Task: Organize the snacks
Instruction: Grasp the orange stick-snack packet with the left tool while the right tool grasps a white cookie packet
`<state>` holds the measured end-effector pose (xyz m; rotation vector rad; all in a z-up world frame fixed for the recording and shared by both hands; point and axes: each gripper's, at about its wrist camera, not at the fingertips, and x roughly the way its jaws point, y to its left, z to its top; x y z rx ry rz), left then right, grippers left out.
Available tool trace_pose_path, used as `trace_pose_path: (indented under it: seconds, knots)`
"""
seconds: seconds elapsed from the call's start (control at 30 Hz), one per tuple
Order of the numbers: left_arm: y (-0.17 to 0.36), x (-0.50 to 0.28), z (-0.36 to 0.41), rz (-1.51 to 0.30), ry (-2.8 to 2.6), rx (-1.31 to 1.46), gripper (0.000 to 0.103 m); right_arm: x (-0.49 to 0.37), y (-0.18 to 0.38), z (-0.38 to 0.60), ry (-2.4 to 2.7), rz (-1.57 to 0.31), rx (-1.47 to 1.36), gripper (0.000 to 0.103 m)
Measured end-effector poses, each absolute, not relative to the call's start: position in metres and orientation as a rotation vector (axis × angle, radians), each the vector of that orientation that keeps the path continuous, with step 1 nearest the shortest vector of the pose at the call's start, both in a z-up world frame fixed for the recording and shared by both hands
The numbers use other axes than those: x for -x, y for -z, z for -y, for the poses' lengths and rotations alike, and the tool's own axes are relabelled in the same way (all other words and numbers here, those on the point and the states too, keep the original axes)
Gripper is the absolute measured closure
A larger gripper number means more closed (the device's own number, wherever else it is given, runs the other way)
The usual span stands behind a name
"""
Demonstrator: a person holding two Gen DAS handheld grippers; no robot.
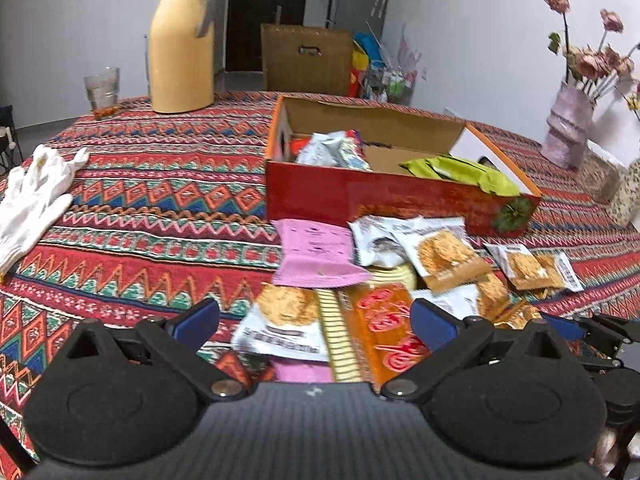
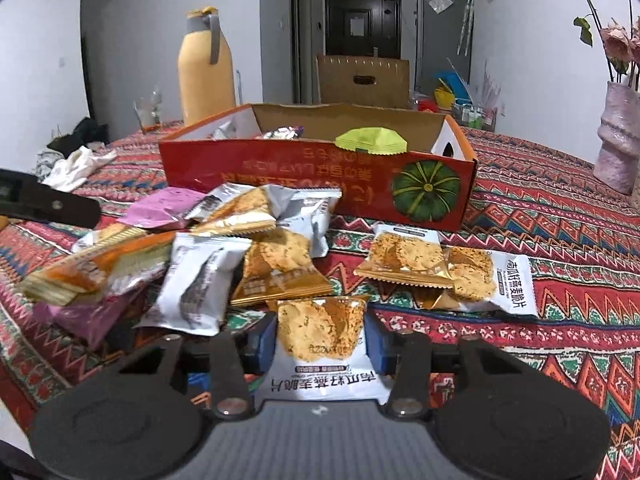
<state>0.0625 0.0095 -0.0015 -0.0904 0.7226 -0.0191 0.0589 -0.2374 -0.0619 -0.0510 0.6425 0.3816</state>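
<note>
Gloves (image 1: 34,196) show only leftward — left tool (image 1: 314,320) gapes empty, right tool (image 2: 322,340) pinches a cracker packet (image 2: 322,344).

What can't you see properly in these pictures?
- Bottom of the red box, right wrist view: its front wall hides it.
- Snacks under the pile, left wrist view: covered by other packets, blurred.
- Pads on the cracker packet, right wrist view: the packet hides the contact.

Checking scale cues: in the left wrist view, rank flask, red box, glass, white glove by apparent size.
1. red box
2. flask
3. white glove, though nearness inflates it
4. glass
</note>
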Motion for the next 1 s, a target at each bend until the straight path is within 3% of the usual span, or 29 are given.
trace_pose_path:
  seconds: [0.47,0.53,0.6,0.67,0.8,1.0]
  knots:
    - [0.012,-0.094,0.037,-0.901,-0.015,-0.017,0.000,-0.039,0.058,0.277,-0.303,-0.552,-0.133,0.063]
    - [0.018,-0.100,0.040,-0.956,0.001,-0.018,0.006,-0.038,0.059,0.280,-0.307,-0.549,-0.141,0.063]
    - [0.023,-0.104,0.042,-0.993,0.006,-0.029,0.021,-0.036,0.060,0.282,-0.311,-0.547,-0.149,0.063]
    - [0.026,-0.106,0.043,-1.015,0.007,-0.031,0.024,-0.036,0.061,0.282,-0.314,-0.548,-0.153,0.063]
    - [0.023,-0.105,0.041,-1.007,0.018,-0.018,0.054,-0.036,0.063,0.285,-0.312,-0.549,-0.165,0.063]
    - [0.019,-0.098,0.043,-0.961,0.005,-0.055,0.061,-0.031,0.061,0.285,-0.315,-0.542,-0.168,0.063]
